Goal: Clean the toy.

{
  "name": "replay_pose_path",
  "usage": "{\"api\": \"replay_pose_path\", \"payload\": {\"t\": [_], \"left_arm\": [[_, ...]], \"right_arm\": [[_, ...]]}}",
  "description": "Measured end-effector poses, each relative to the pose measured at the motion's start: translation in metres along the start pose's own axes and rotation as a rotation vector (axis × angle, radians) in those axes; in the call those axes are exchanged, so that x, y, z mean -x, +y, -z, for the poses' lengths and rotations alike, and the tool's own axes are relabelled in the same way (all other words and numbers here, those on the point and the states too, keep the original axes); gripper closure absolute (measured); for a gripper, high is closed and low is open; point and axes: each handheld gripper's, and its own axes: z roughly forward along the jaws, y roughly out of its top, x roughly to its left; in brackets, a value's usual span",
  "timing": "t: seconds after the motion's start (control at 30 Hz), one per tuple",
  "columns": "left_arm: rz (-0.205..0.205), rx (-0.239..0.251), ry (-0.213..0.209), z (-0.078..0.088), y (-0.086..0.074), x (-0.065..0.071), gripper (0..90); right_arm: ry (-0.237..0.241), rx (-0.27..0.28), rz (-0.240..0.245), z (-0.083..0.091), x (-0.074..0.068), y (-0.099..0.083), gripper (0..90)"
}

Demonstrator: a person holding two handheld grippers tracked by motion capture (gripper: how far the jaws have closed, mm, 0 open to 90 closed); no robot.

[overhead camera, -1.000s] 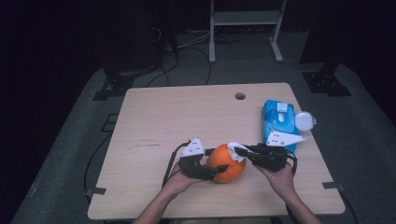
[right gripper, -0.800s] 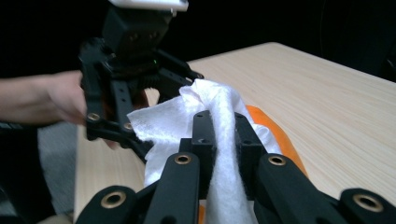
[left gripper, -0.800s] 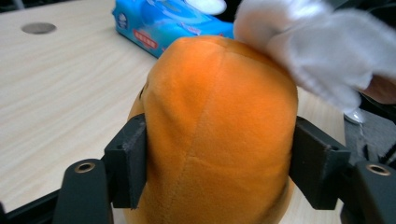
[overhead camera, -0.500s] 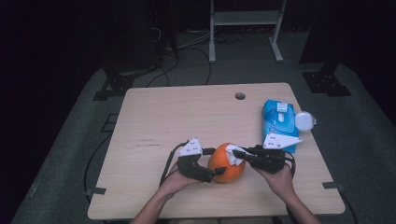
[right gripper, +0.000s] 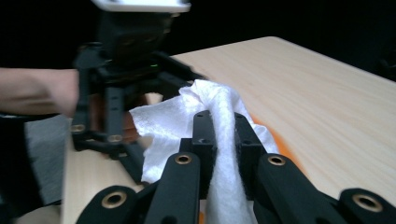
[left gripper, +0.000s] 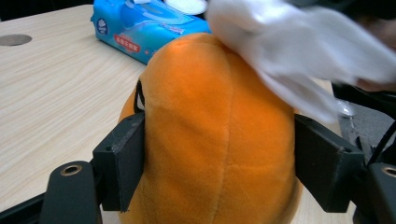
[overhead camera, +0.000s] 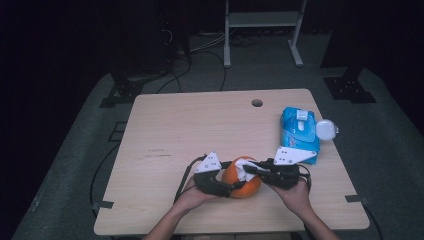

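Steadying orange plush (left gripper: 210,140) w/ left gripper (overhead camera: 235,187), jaws just closing on it, so right gripper (right gripper: 219,130), pinching wipe (right gripper: 205,112), can rub its top.

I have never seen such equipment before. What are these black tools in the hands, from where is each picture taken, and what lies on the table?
There is no robot here. A person holds one hand tool with a two-jaw claw in each hand. The high view looks down on the wooden table from above. The other two pictures come from small cameras that ride on the tools and look along their black jaws.

The left claw has its jaws on both sides of an orange plush toy; they have just been closing again, and the pads press its sides. The right claw is shut on a white wipe and holds it against the top of the toy.

Farther back on the table lies a blue pack of wet wipes, its white lid flipped open.
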Motion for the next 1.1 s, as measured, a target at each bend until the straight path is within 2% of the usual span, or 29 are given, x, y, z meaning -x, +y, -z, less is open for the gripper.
{"api": "replay_pose_path", "payload": {"t": [0.07, 0.17, 0.23, 0.3, 0.33, 0.37, 0.43, 0.5, 0.57, 0.63, 0.7, 0.77, 0.87, 0.93, 1.03, 1.1], "left_arm": [[-0.018, -0.001, -0.011, 0.0, 0.0, 0.001, 23.2], [-0.016, -0.003, -0.02, 0.001, 0.001, 0.0, 17.0], [-0.002, 0.003, -0.022, 0.0, 0.0, -0.001, 17.8], [-0.008, 0.001, -0.015, 0.0, 0.0, -0.001, 22.4], [-0.007, -0.003, 0.003, 0.0, 0.001, 0.0, 23.9], [-0.007, -0.003, 0.003, 0.0, 0.001, 0.0, 24.6], [0.012, 0.003, 0.021, -0.002, 0.001, 0.001, 25.3], [0.011, 0.001, 0.023, -0.002, 0.001, 0.002, 25.4], [0.001, -0.004, 0.025, -0.004, 0.001, 0.005, 26.2], [-0.018, -0.008, 0.031, -0.004, 0.002, 0.009, 27.6], [-0.028, -0.005, 0.029, -0.005, 0.002, 0.01, 28.8], [-0.034, -0.004, 0.026, -0.006, 0.002, 0.011, 28.9], [-0.065, -0.008, 0.025, -0.009, 0.002, 0.016, 27.5], [-0.082, -0.012, 0.022, -0.01, 0.002, 0.018, 27.4], [-0.101, -0.015, 0.02, -0.01, 0.002, 0.02, 27.5], [-0.118, -0.014, 0.015, -0.011, 0.002, 0.021, 27.4]], "right_arm": [[-0.024, 0.003, -0.01, 0.003, 0.006, -0.001, 82.0], [-0.045, 0.001, -0.028, 0.006, 0.012, -0.003, 82.0], [-0.05, 0.004, -0.052, 0.01, 0.018, -0.008, 81.9], [-0.052, 0.002, -0.05, 0.01, 0.017, -0.008, 81.9], [-0.053, -0.001, -0.038, 0.01, 0.014, -0.007, 81.9], [-0.053, -0.001, -0.038, 0.01, 0.014, -0.007, 81.9], [-0.034, 0.005, -0.015, 0.008, 0.004, -0.004, 81.8], [-0.024, 0.005, -0.007, 0.006, 0.0, -0.003, 81.8], [0.003, -0.01, 0.034, -0.003, -0.012, 0.001, 81.8], [0.0, -0.02, 0.056, -0.005, -0.013, 0.003, 81.9], [0.001, -0.014, 0.034, -0.003, -0.008, 0.003, 82.0], [-0.019, -0.008, 0.016, 0.0, -0.002, 0.002, 82.1], [-0.035, -0.01, -0.006, 0.005, 0.006, -0.001, 82.1], [-0.027, -0.016, -0.027, 0.005, 0.008, -0.002, 82.0], [-0.034, -0.029, -0.006, 0.003, 0.006, 0.0, 82.0], [-0.033, -0.03, -0.013, 0.002, 0.007, 0.0, 82.1]]}}
